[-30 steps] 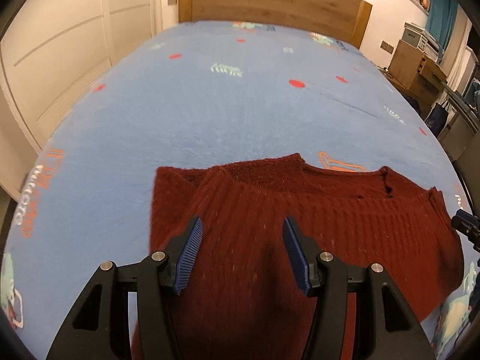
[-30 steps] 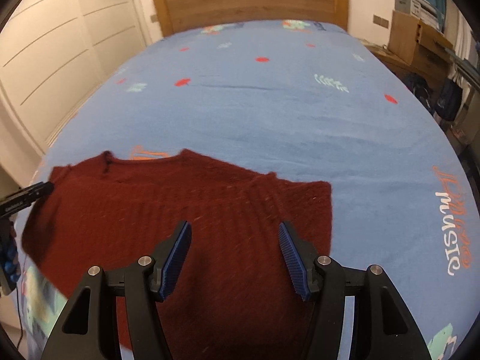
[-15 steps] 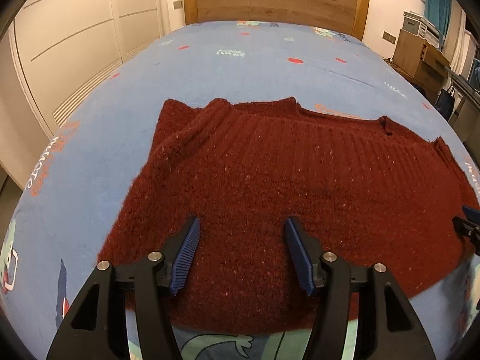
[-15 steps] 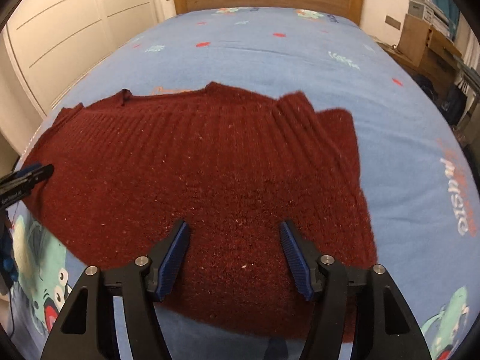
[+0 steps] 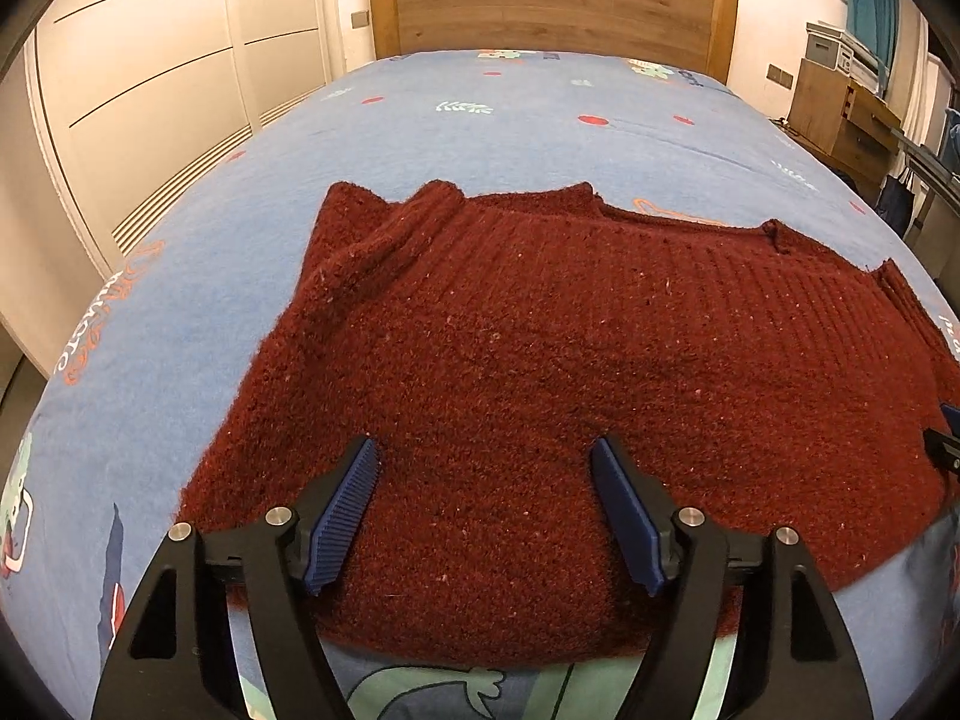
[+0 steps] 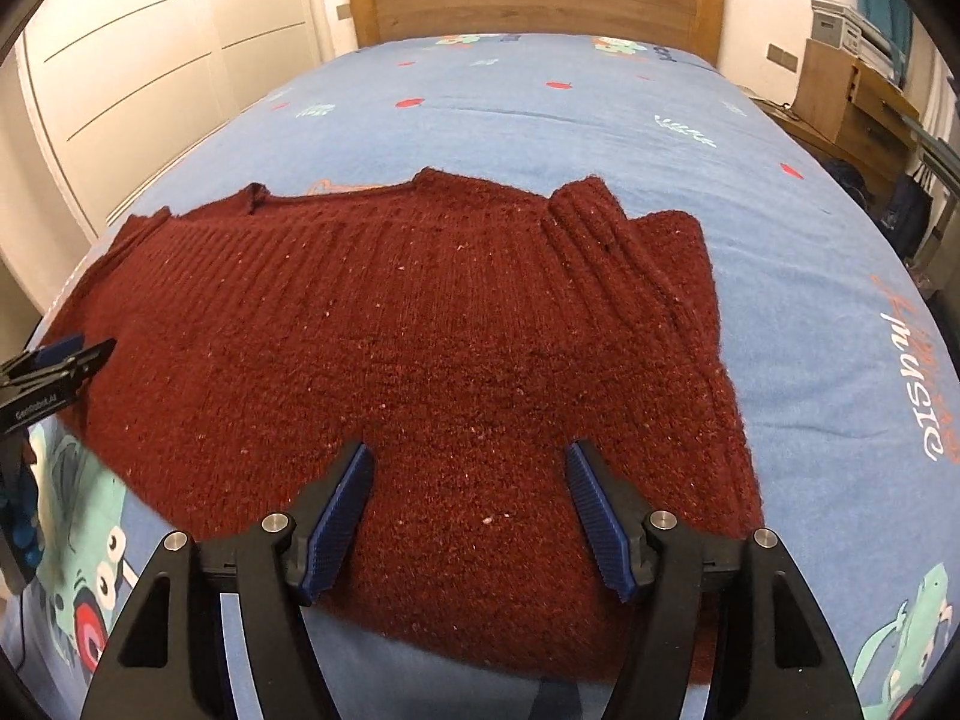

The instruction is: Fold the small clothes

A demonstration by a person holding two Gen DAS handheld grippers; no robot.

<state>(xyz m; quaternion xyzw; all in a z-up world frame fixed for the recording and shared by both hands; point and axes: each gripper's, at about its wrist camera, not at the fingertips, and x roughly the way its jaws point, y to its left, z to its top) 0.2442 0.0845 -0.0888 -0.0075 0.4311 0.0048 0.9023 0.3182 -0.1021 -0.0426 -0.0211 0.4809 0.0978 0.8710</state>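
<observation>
A dark red knitted sweater (image 5: 540, 360) lies spread flat on the blue printed bedspread (image 5: 480, 138), neckline toward the headboard. A sleeve is folded in at its left side in the left wrist view, and the other sleeve (image 6: 606, 240) at its right side in the right wrist view. My left gripper (image 5: 483, 447) hovers over the near hem, its jaws opening; the knit lies under them and the pads (image 5: 342, 510) do not press it. My right gripper (image 6: 468, 450) stands the same way over the sweater (image 6: 420, 330), jaws opening, nothing pinched. Each gripper's tip shows at the other view's edge.
A wooden headboard (image 5: 540, 6) closes the far end of the bed. Cream wardrobe doors (image 5: 150, 120) run along the left. A wooden cabinet (image 5: 840, 114) with boxes stands at the right. The bed's near edge lies just below both grippers.
The sweater, earlier bunched close up under the fingers, now lies spread out flat with its near hem showing. Both pairs of jaws stand wider, and both grippers have come lower.
</observation>
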